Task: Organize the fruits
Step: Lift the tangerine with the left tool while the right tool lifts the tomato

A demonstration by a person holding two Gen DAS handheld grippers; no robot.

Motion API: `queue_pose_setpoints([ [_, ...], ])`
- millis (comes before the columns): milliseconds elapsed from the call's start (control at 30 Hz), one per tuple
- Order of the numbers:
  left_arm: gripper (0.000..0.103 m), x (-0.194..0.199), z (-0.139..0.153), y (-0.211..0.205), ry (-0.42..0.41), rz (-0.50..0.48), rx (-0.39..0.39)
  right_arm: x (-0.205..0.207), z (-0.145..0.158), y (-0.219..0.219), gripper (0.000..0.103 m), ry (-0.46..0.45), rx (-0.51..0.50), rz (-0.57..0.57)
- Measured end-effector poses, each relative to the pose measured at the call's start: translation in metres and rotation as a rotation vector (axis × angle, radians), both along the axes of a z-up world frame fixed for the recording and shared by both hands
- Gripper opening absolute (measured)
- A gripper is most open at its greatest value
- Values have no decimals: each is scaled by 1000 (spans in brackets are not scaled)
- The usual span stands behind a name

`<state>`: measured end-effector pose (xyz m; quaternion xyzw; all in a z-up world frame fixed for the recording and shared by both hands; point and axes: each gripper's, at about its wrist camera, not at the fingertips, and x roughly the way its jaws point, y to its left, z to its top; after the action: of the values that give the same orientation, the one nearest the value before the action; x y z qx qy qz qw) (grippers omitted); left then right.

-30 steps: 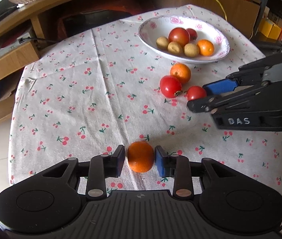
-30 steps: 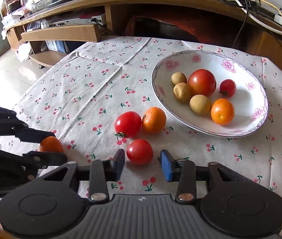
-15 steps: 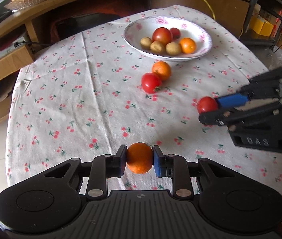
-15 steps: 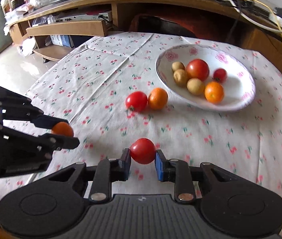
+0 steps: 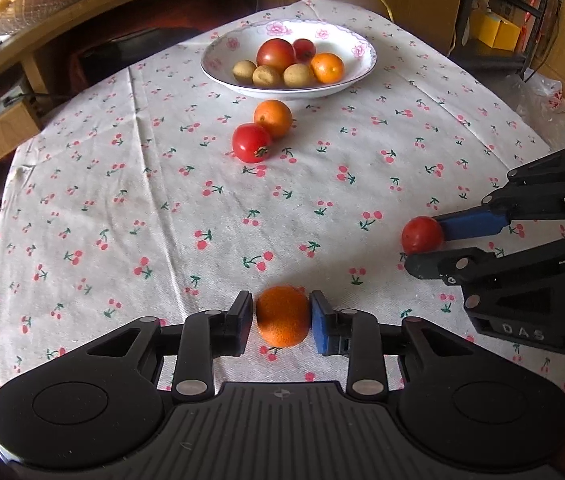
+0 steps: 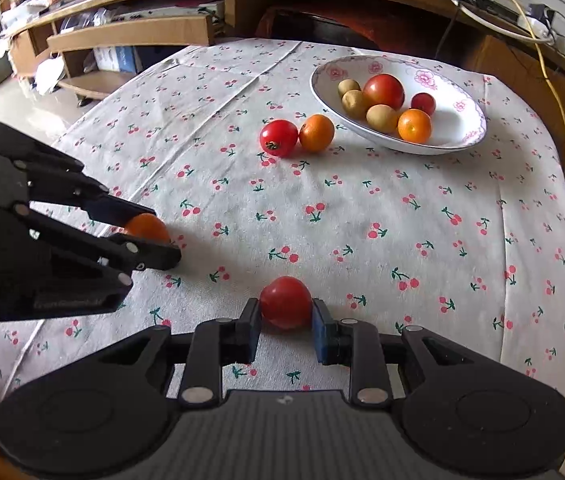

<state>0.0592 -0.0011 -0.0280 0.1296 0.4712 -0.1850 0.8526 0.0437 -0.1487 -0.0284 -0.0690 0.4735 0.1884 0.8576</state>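
Left wrist view takes in the whole table (image 5: 82, 184), round and draped in a cherry-print cloth, which carries everything in play. Toward its far edge sits the flowered bowl (image 5: 356, 50), already holding a large tomato, a small one, an orange and three small brownish fruits, so it looks like the collecting place for the rest. Just in front of the bowl, on the cloth, a loose orange (image 5: 273, 117) and a loose tomato (image 5: 251, 142) lie touching each other, not yet gathered. Near the table's near edge the left gripper (image 5: 282, 320) has its jaws around a second orange (image 5: 282, 316); the blue pad is against the fruit, but a thin gap shows at the black pad and the orange seems to rest on the cloth, so the jaws look slightly parted rather than pinching. Off toward the right edge, the right gripper (image 6: 285, 322) pinches a small tomato (image 6: 285, 302) snugly between both pads, low over or on the cloth; which, I cannot tell. Both fruits sit well apart from the bowl, so my guess is that carrying them across to it is the step in hand.
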Motion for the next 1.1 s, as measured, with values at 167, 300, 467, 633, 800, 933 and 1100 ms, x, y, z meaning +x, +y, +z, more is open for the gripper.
queue_pose_setpoints([
  [167,62,-2,-1,2,9,-3,10,2,0,1,41,6,25,15],
  [300,64,0,-2,3,19,1,1,3,0,6,46,8,16,33],
  [467,65,3,-1,6,44,24,-17,7,1,3,46,14,24,12],
  [633,65,2,1,4,63,30,-26,13,1,3,46,20,27,4],
  [800,65,4,-3,6,75,57,-23,17,1,6,46,25,6,0],
  [933,61,4,-2,7,69,67,-30,16,1,9,37,30,-25,-18],
  [1100,38,6,1,9,77,83,-45,13,3,11,29,41,-38,-41],
])
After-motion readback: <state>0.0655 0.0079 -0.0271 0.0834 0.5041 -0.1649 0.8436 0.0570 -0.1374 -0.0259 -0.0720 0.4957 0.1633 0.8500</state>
